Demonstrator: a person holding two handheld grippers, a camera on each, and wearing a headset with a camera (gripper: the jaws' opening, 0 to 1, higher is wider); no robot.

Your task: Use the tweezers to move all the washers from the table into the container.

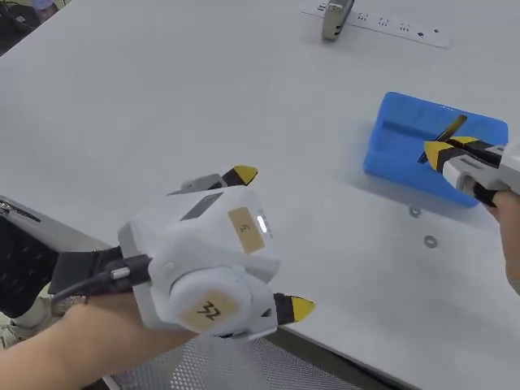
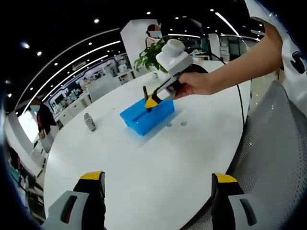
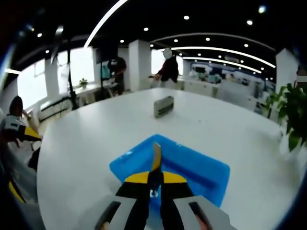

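Observation:
A blue container [image 1: 406, 134] [image 2: 144, 120] [image 3: 196, 167] stands on the white table. My right gripper [image 1: 441, 153] [image 2: 151, 102] [image 3: 154, 178] hovers over it, shut on the tweezers [image 1: 452, 130] [image 2: 145, 91] [image 3: 156, 155], whose tips point into the container. Whether the tips hold anything I cannot tell. Two small washers [image 1: 414, 211] [image 1: 430, 240] [image 2: 169, 125] [image 2: 183, 123] lie on the table just in front of the container. My left gripper [image 1: 271, 240] [image 2: 158, 179] is open near the table's front edge, well left of the container, with nothing between its jaws.
A grey metal block [image 1: 335, 18] [image 2: 89, 121] [image 3: 163, 106] stands at the far side beside a white power strip [image 1: 390, 26]. A mesh chair [image 2: 273, 143] sits at the table's near edge. A potted plant [image 3: 288, 115] is off to one side. People stand in the background.

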